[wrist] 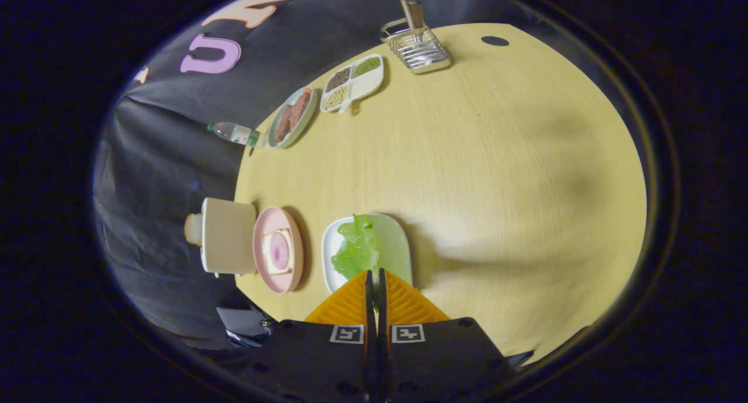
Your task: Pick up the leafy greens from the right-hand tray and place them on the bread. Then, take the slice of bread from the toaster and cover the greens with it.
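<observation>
Leafy greens (356,248) just ahead of tool (374,273), fingers nearly closed

On the bench (497,175), the leafy greens (355,248) lie in a tray (397,242) just ahead of the closed tongs (374,273). Left of it a plate (278,249) holds bread (277,250); the toaster (228,235) stands further left. A divided dish (354,82) and wire rack (416,48) sit far beyond.

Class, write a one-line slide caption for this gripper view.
Tool nearly shut above leafy greens on their tray, beside bread on a pink plate and the toaster.
</observation>
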`<state>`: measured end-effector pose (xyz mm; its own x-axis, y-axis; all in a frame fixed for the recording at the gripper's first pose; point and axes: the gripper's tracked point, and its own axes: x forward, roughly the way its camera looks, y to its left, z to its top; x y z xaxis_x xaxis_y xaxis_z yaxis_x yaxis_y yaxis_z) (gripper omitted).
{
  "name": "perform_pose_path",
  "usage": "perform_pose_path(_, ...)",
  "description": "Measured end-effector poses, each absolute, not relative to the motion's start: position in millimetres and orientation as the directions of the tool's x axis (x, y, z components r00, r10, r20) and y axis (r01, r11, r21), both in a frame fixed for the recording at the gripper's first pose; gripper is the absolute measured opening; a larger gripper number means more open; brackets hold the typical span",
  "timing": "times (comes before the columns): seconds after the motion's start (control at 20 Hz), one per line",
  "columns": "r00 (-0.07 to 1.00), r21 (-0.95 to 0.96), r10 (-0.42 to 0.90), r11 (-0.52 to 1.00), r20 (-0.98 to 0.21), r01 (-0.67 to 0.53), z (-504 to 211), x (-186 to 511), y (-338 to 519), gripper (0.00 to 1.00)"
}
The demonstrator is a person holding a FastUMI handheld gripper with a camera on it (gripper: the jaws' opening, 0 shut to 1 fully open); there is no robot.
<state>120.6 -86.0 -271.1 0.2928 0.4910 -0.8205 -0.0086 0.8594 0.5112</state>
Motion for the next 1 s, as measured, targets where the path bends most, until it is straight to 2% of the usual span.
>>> perform_pose_path(0.25,0.320,0.601,0.575,0.799,-0.753,-0.020,-219,106,-52,0.03)
perform_pose_path(0.65,0.285,0.677,0.678,0.727,-0.678,-0.118,-174,79,25,0.03)
perform_pose_path(1.0,0.192,0.720,0.743,0.668,-0.641,-0.185,-185,73,126,0.03)
